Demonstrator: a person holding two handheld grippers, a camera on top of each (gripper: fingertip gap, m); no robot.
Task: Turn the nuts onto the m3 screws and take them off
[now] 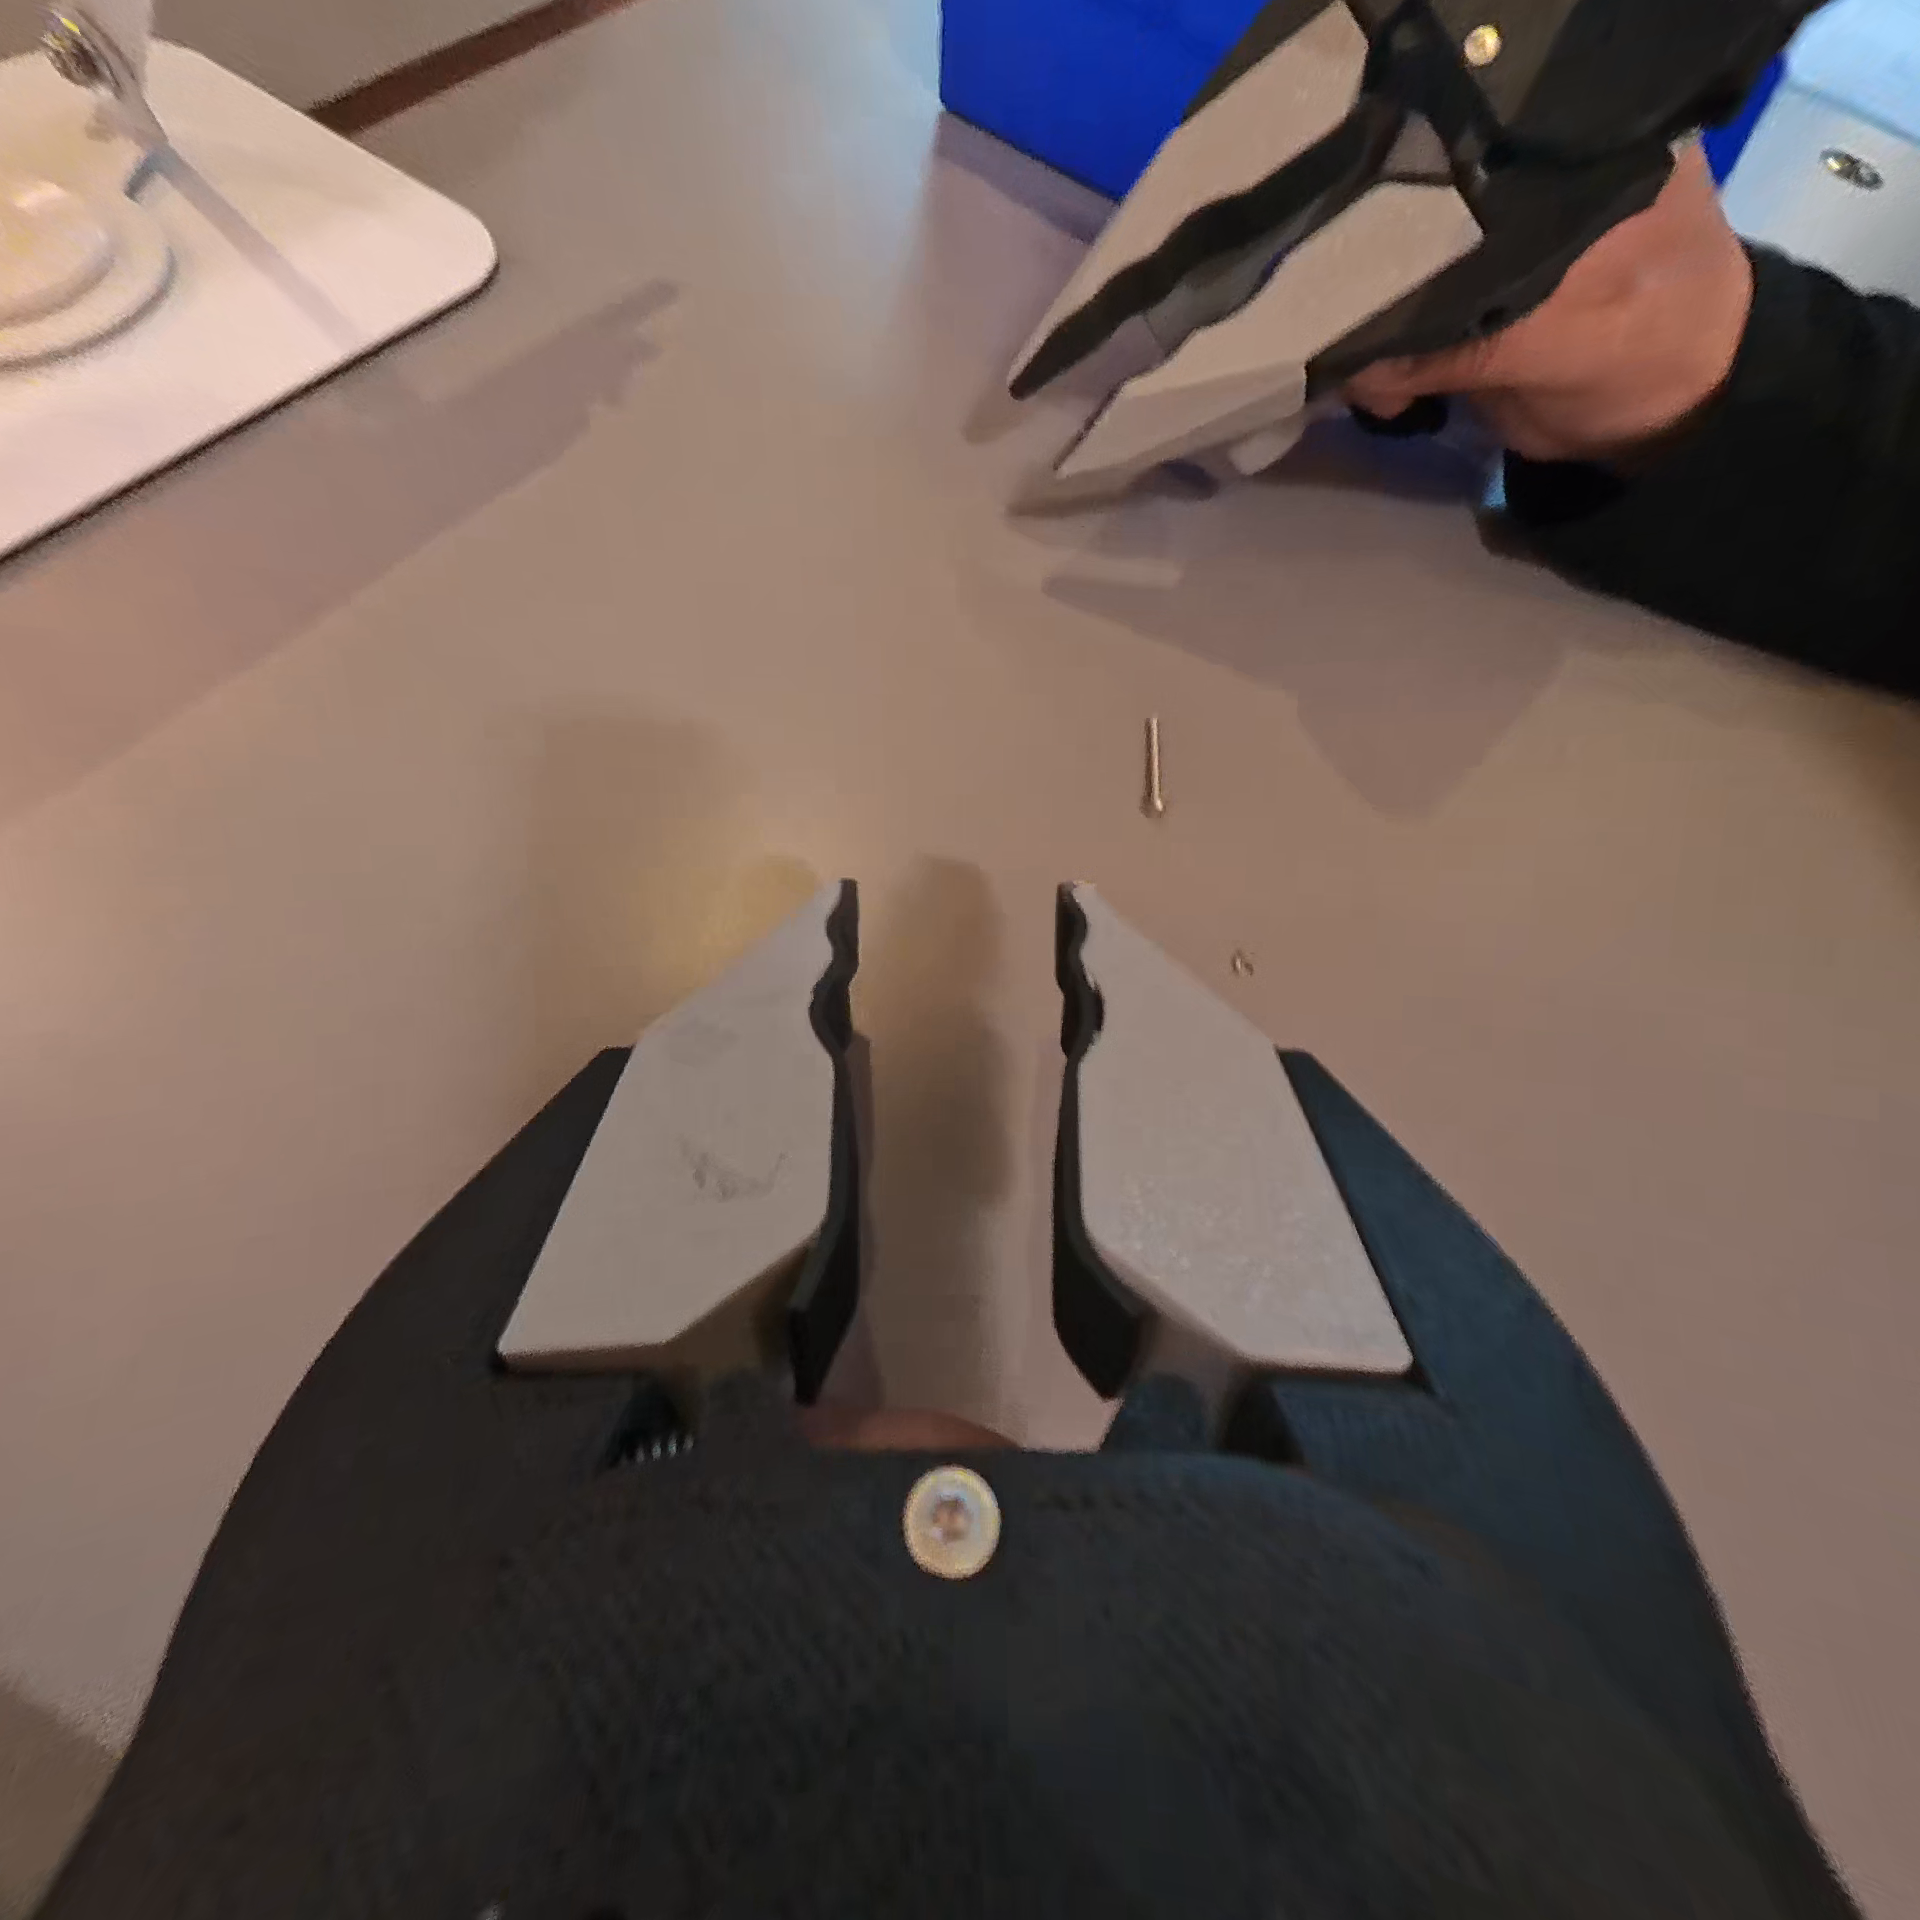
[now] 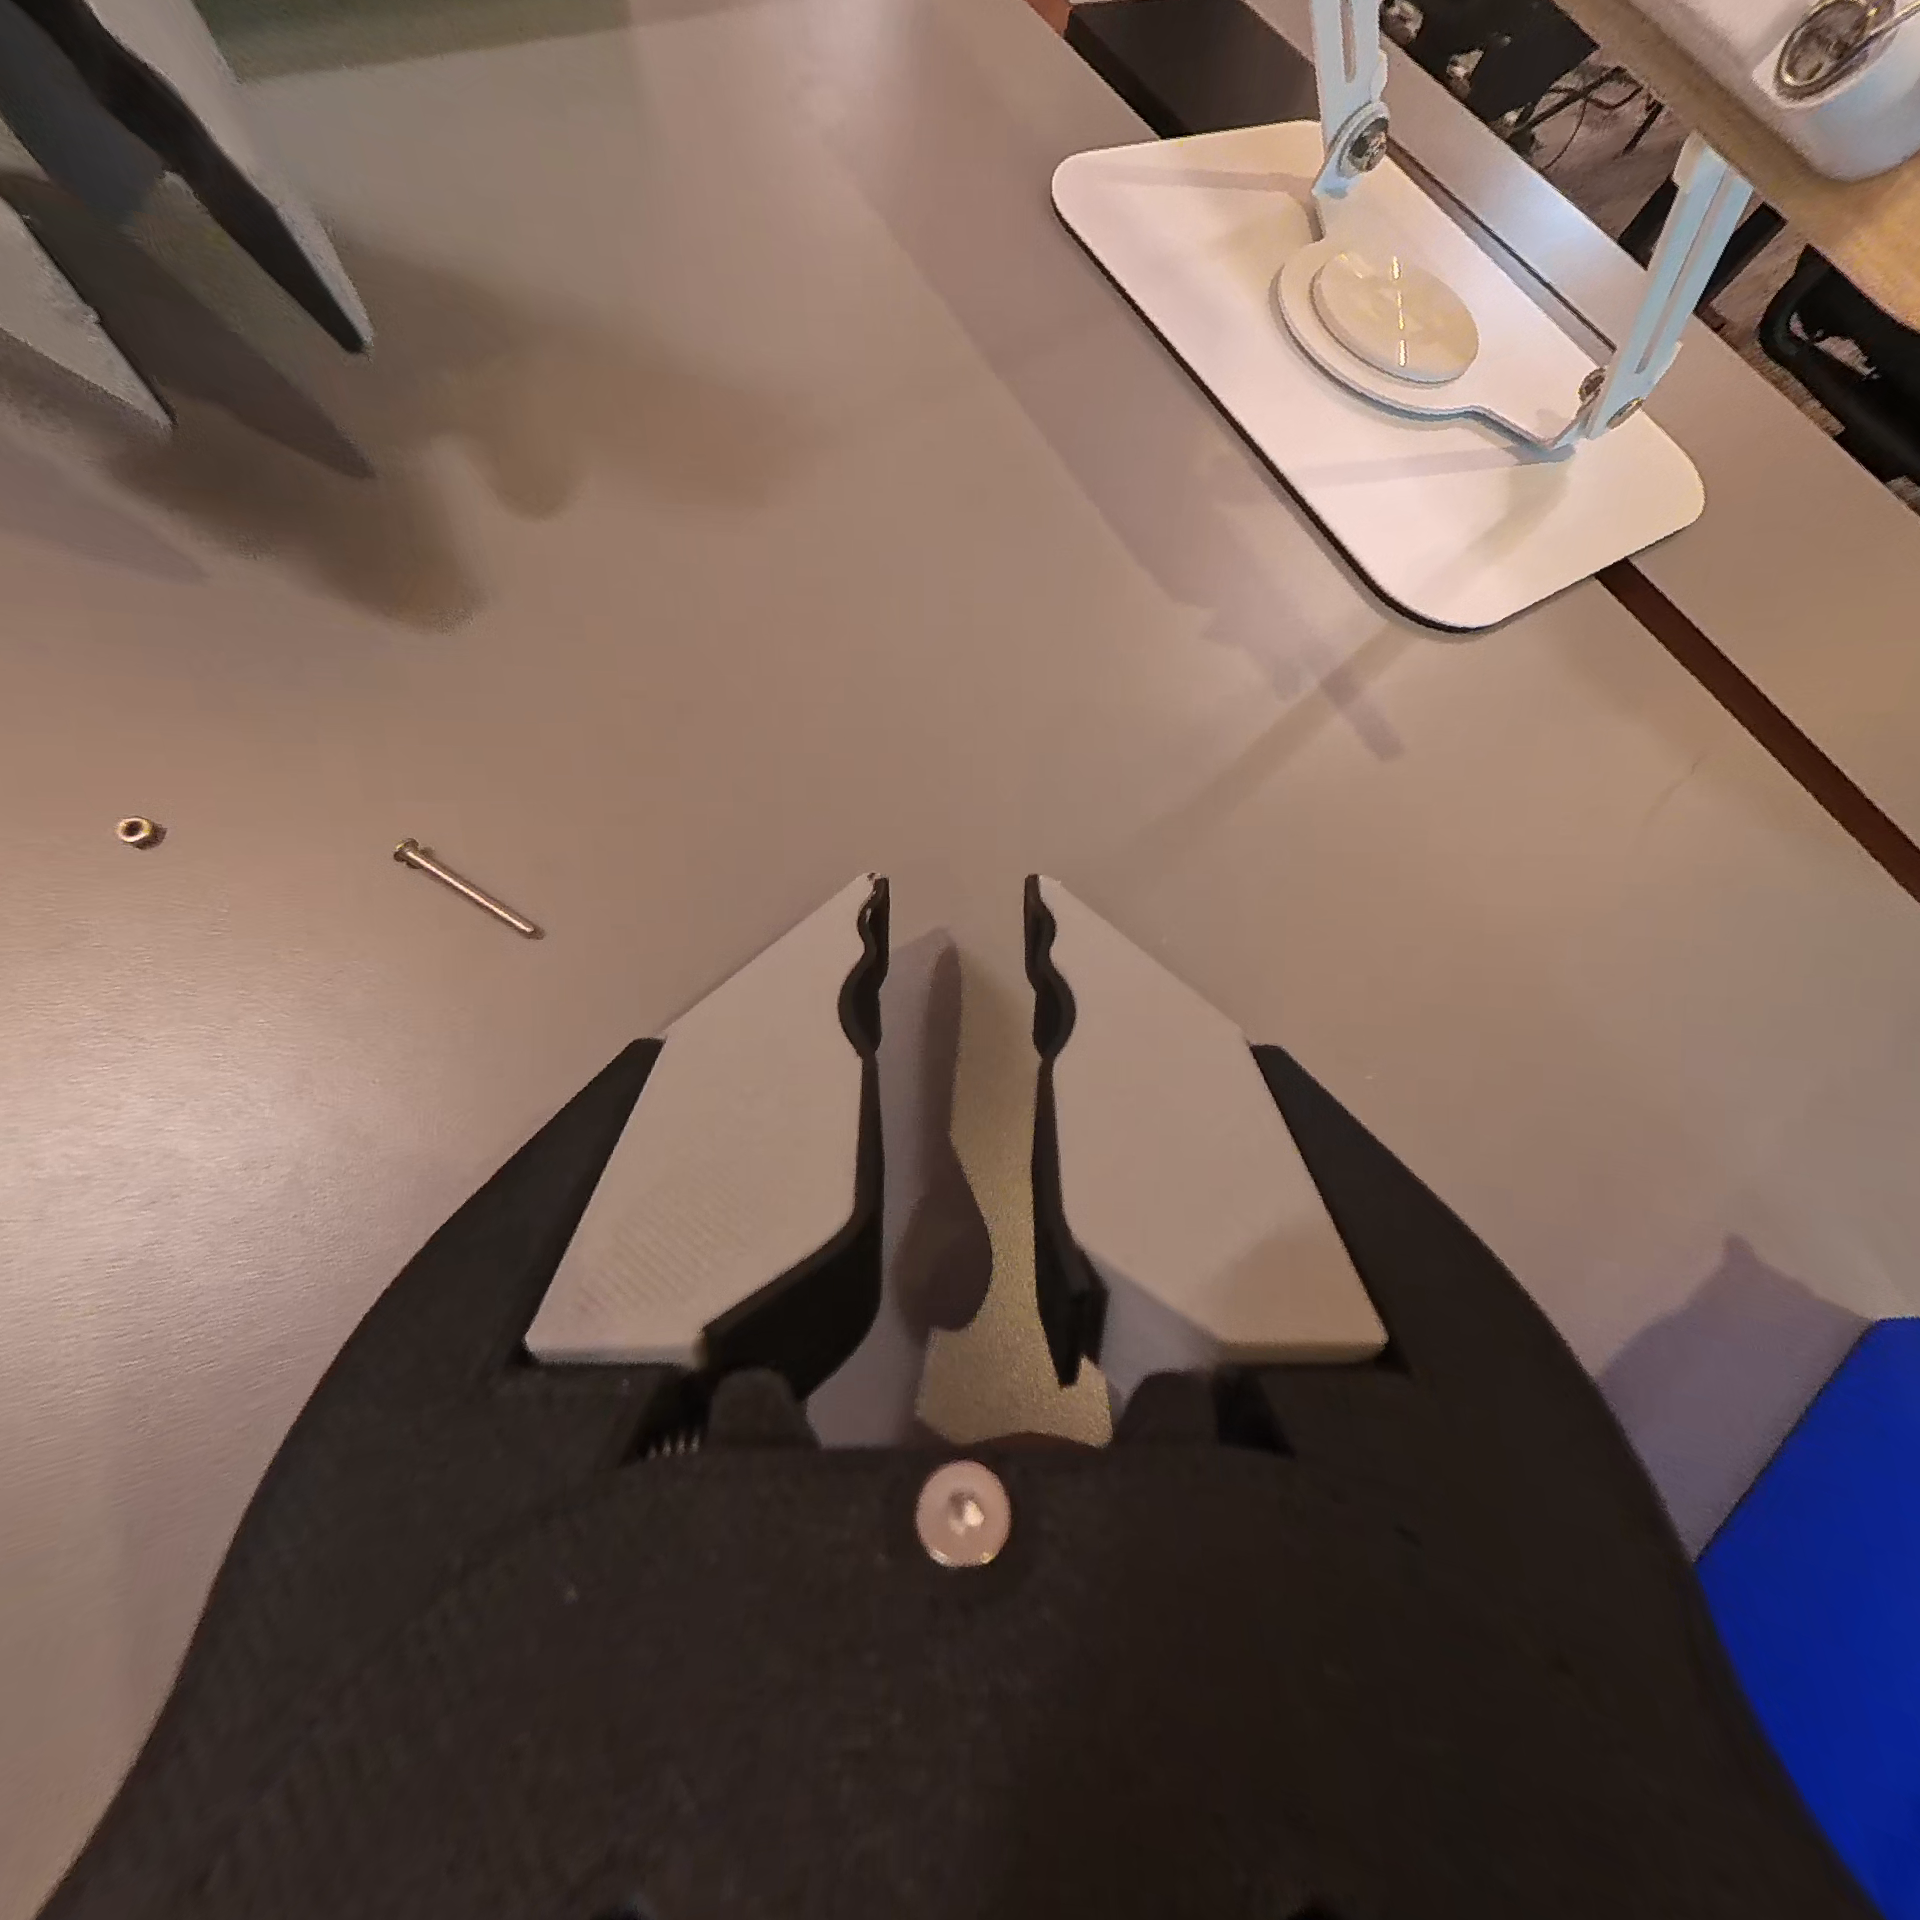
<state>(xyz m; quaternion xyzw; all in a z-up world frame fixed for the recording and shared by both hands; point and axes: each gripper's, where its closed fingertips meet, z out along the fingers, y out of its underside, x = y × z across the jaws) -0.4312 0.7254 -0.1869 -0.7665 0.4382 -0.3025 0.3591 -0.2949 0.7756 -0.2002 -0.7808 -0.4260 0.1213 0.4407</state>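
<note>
A thin silver m3 screw lies flat on the grey table, just ahead and right of my left gripper. A small nut lies apart from it, close to the right fingertip. My left gripper is open and empty. In the right wrist view the screw and the nut lie to the left of my right gripper, which is open and empty above the table. The right gripper also shows at the upper right of the left wrist view, held by a hand.
A white stand base with a pale hinged arm sits at the table's far edge; it also shows in the left wrist view. A blue box stands behind the right gripper and shows in the right wrist view. Left tips to right tips: about 15 cm. The nut is closer to my left gripper, around 7 cm from its tips; the right tips are 15 cm off. The thin silver m3 screw lies around 8 cm away from my right fingertips. The right camera catches it too, in the right wrist view.
</note>
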